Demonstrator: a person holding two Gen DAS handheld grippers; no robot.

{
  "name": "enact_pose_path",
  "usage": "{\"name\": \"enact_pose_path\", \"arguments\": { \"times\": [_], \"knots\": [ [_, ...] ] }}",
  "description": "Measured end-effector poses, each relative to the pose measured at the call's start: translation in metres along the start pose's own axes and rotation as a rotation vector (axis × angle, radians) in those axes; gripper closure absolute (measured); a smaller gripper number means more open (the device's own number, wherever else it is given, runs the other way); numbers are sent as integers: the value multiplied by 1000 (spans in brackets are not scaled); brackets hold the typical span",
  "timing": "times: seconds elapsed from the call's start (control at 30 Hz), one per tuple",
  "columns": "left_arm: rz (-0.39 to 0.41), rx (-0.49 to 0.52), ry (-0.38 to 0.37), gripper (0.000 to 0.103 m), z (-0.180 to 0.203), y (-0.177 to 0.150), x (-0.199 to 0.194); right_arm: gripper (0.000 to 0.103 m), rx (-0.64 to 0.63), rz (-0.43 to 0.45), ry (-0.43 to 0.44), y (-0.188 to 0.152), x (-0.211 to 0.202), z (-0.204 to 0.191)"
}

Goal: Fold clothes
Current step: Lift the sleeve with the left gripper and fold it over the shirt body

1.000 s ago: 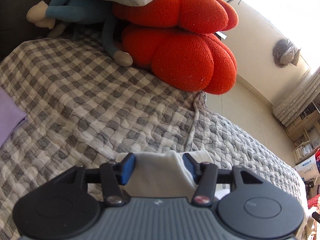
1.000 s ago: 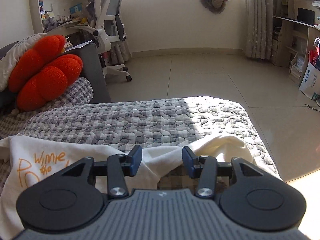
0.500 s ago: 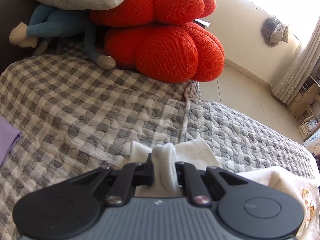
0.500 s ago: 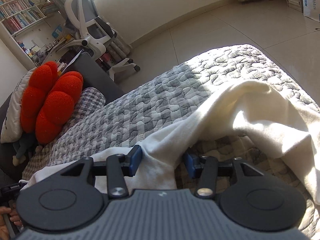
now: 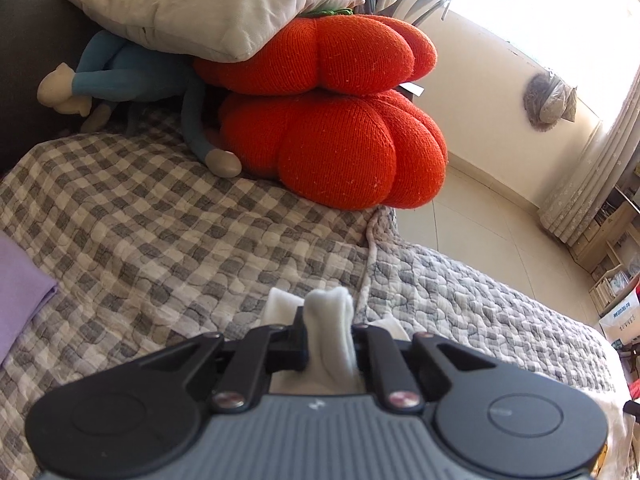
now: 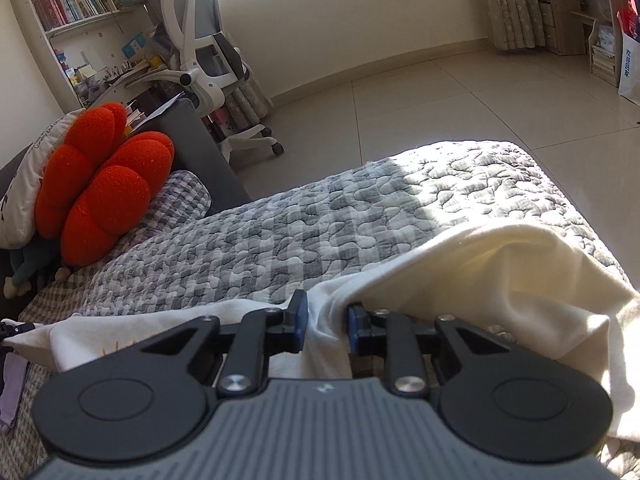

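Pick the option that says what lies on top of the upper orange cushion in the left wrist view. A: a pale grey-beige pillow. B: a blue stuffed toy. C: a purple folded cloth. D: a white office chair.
A: the pale pillow rests on the upper orange cushion, while the blue stuffed toy lies beside and under the stack.

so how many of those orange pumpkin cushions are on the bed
2. The upper orange cushion is stacked on the lower orange cushion at the head of the bed, under a grey pillow. More could be hidden behind the pile.
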State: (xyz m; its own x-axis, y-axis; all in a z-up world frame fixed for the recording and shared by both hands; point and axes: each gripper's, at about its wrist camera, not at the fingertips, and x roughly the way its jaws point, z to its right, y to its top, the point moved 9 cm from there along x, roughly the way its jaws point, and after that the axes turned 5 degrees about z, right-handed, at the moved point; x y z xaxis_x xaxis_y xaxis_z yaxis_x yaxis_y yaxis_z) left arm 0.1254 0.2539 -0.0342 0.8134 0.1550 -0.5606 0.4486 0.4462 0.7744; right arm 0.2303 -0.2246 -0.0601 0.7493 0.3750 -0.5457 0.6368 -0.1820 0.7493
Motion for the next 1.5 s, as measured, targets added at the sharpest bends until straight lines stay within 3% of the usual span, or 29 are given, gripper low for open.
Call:
{"name": "enact_pose_path", "arguments": {
  "times": [0.13,0.2,0.33,0.43,0.5,0.57,0.63,0.7,0.8,0.87,1.03,1.23,1.3,1.4,1.5],
  "knots": [
    [72,-39,-11,94,-1,11,-9,90,-49,81,-30,11,-8,-8],
    [177,-87,-60,95,1,29,-26,91,-96,164,-30,23,-20,-17],
    [507,-166,-200,95,1,75,-89,93,-163,494,124,58,-82,-60],
    [611,-226,-196,95,-13,87,-110,94,-200,565,140,63,-91,-73],
    [552,-224,-129,94,-27,79,-92,94,-221,460,89,53,-61,-68],
    [404,-215,-64,94,-41,57,-57,94,-228,290,49,33,-23,-57],
    [143,-250,50,94,-69,18,-11,94,-242,102,-24,4,13,-40],
    [-90,-333,161,93,-97,-24,20,91,-266,-4,-63,-15,32,-31],
    [-70,-395,124,92,-105,-21,17,80,-290,-22,-58,-19,32,-33],
    [-32,-372,116,92,-97,-10,8,76,-286,-31,-49,-18,30,-35],
    [84,-279,176,91,-79,16,-22,76,-285,-55,-37,-21,20,-38],
    [231,-305,262,86,-93,44,-52,75,-275,27,79,3,-18,-52],
    [217,-322,256,85,-97,42,-48,72,-263,47,79,8,-22,-51],
    [193,-346,243,83,-103,38,-41,71,-291,11,53,-1,-10,-48],
    [204,-383,334,82,-119,36,-49,71,-315,-10,49,-7,-3,-49]
  ]
}}
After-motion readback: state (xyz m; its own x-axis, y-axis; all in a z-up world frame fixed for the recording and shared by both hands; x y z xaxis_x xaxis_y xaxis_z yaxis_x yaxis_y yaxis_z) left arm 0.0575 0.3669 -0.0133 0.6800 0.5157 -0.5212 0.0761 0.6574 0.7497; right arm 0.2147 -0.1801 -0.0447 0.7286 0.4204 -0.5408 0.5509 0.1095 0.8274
